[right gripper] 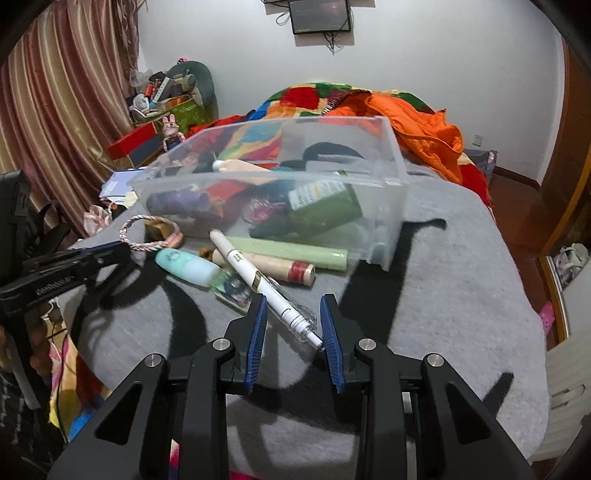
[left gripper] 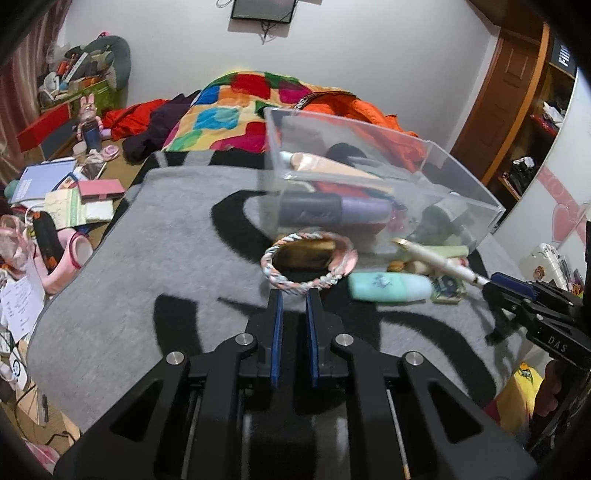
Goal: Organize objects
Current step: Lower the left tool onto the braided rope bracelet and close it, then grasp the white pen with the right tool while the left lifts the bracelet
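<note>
Left tool (left gripper: 294,295) is closed on the near rim of the braided ring (left gripper: 308,264), which lies on the grey blanket (left gripper: 147,258) just in front of the bin (left gripper: 369,177), left of the loose items. To do this step well, I judge the ring should be lifted clear of the small brown block (left gripper: 306,254) inside it before swinging over the bin's near wall, since the soft braid could sag or snag on that edge.

Right of the ring, still in front of the bin, lie a mint tube (right gripper: 186,267), a green stick (right gripper: 288,251) and a cream tube (right gripper: 273,267). The white pen (right gripper: 266,284) runs from them toward the right tool (right gripper: 293,321), whose pads pinch its clear tip. Held so near the end, the pen may pivot, so a slow, level carry into the bin seems wise.

The bin is clear plastic, already holding tubes and a green bottle (right gripper: 325,206). It rests on a bed, not a counter, so the surface gives underfoot. Beyond the bin are a patchwork quilt (left gripper: 236,107) and orange jacket (right gripper: 417,125); left of it, a curtain (right gripper: 59,110) and floor clutter; above, a wall screen (right gripper: 319,14).
</note>
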`<action>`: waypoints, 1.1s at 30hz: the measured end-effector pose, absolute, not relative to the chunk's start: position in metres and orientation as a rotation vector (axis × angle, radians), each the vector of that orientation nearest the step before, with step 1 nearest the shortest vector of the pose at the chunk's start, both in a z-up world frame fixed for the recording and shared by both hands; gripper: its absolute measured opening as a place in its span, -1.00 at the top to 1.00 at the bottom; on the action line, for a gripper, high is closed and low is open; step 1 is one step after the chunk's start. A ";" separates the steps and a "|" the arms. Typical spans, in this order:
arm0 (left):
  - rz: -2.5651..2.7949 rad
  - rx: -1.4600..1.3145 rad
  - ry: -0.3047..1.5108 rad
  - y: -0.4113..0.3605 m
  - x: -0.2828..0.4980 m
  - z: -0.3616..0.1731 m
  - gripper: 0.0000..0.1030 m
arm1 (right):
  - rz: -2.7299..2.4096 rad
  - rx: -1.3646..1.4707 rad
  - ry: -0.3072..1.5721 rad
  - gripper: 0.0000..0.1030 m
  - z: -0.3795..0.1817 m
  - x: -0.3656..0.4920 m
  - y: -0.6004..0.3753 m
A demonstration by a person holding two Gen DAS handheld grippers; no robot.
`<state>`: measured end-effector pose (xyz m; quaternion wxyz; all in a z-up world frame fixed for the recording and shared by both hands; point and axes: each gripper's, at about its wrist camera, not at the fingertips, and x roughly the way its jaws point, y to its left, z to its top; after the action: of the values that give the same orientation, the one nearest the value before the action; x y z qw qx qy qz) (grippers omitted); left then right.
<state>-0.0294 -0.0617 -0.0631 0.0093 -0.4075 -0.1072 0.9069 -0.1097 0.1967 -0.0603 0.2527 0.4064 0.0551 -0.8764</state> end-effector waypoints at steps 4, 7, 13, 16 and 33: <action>2.805 -1.301 -0.366 -0.068 -0.026 -0.065 0.78 | -2.423 1.149 0.180 0.56 -0.067 -0.112 0.206; 2.800 -1.291 -0.365 -0.068 -0.026 -0.060 0.78 | -2.424 1.170 0.172 0.56 -0.069 -0.114 0.215; 2.782 -1.243 -0.322 -0.054 -0.038 -0.048 0.48 | -2.429 1.115 0.159 0.53 -0.054 -0.112 0.215; 2.754 -1.238 -0.292 -0.044 -0.048 -0.048 0.29 | -2.424 1.074 0.170 0.34 -0.046 -0.110 0.209; 2.588 -1.370 -0.276 -0.031 -0.087 -0.069 -0.21 | -2.353 1.123 0.298 0.40 -0.075 -0.127 0.175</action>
<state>-0.0866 -0.0307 -0.0695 0.1000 -0.4636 -0.0934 0.8754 -0.1269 0.1748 -0.0755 0.2557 0.4137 0.1096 -0.8669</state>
